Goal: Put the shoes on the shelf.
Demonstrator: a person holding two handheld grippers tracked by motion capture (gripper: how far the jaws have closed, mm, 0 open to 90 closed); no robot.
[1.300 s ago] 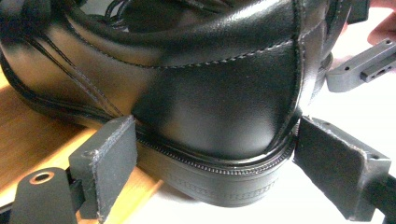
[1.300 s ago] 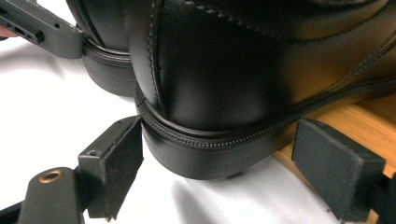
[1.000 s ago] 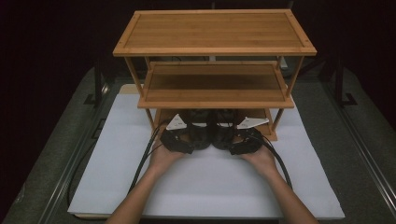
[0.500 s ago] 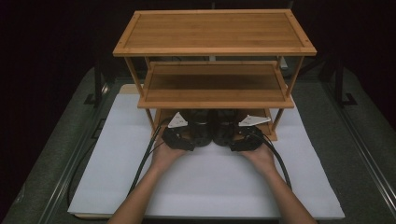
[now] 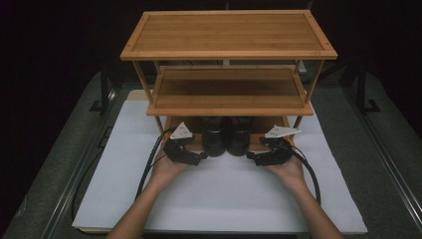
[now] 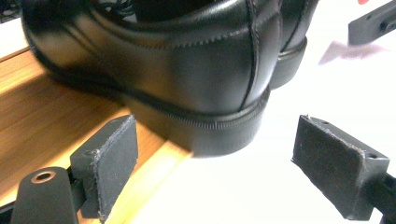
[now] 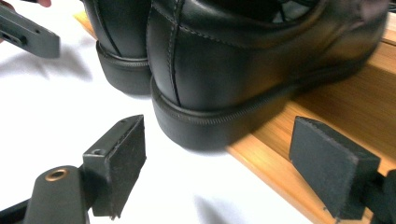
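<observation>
Two black leather shoes, the left shoe [image 5: 214, 137] and the right shoe [image 5: 239, 137], stand side by side on the bottom shelf [image 5: 271, 143] of a wooden rack [image 5: 229, 35], heels jutting over its front edge. My left gripper [image 5: 201, 157] is open just left of the left heel. In the left gripper view that shoe [image 6: 187, 70] sits ahead of the left gripper [image 6: 217, 140], untouched by the pads. My right gripper [image 5: 251, 158] is open to the right of the right heel. Its jaws have just been opening, and the right gripper [image 7: 219, 135] faces the shoe [image 7: 243, 65] without contact.
The rack has three wooden tiers and stands on a white board [image 5: 124, 189] over a grey table [image 5: 378, 164]. Black cables [image 5: 149, 169] trail from both grippers across the board. Rack legs [image 5: 142, 82] flank the shoes.
Both grippers have moved apart sideways, from close together at the heels to either side of the pair. The shoes' heels are now uncovered.
</observation>
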